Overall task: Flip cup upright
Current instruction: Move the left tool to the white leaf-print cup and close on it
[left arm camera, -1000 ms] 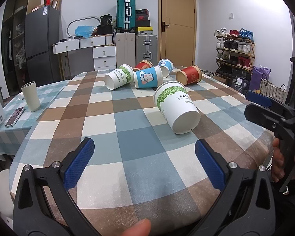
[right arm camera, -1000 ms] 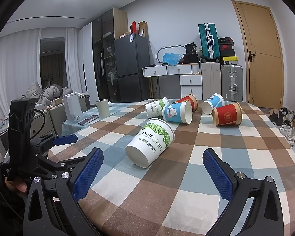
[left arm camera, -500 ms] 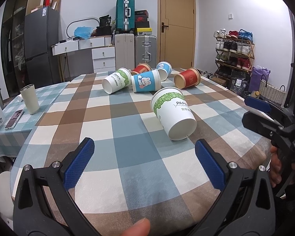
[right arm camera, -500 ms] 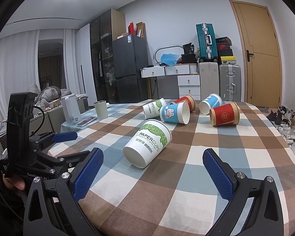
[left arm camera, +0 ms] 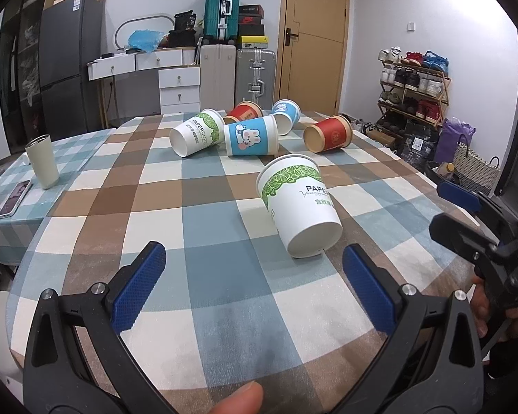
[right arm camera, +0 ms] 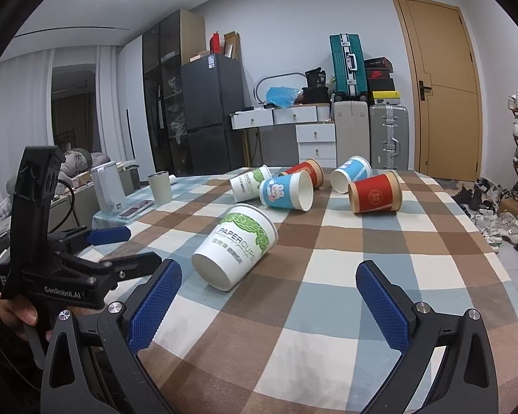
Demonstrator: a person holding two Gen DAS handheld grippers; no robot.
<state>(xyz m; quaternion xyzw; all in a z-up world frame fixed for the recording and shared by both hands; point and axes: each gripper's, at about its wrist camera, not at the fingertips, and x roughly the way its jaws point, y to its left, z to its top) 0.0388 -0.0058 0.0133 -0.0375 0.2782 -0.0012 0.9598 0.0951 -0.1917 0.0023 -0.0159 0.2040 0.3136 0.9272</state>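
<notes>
A white paper cup with green leaves (left arm camera: 302, 207) lies on its side on the checked tablecloth, its base toward me; it also shows in the right wrist view (right arm camera: 236, 246). Behind it lie several more cups: a white-green one (left arm camera: 197, 136), a blue rabbit one (left arm camera: 251, 136), a red one (left arm camera: 328, 134), another blue one (left arm camera: 286, 115) and another red one (left arm camera: 243, 114). My left gripper (left arm camera: 253, 286) is open and empty, just short of the near cup. My right gripper (right arm camera: 269, 305) is open and empty, to the cup's right.
A beige tumbler (left arm camera: 42, 160) and a phone (left arm camera: 14, 197) sit on the table's left side, with a white kettle (right arm camera: 108, 188) near them. The table edge (left arm camera: 34, 241) curves close on the left. Suitcases, drawers, a fridge and a shoe rack stand beyond.
Both grippers have drawn back and risen slightly, so the cups appear a little farther away. Nothing on the table has moved.
</notes>
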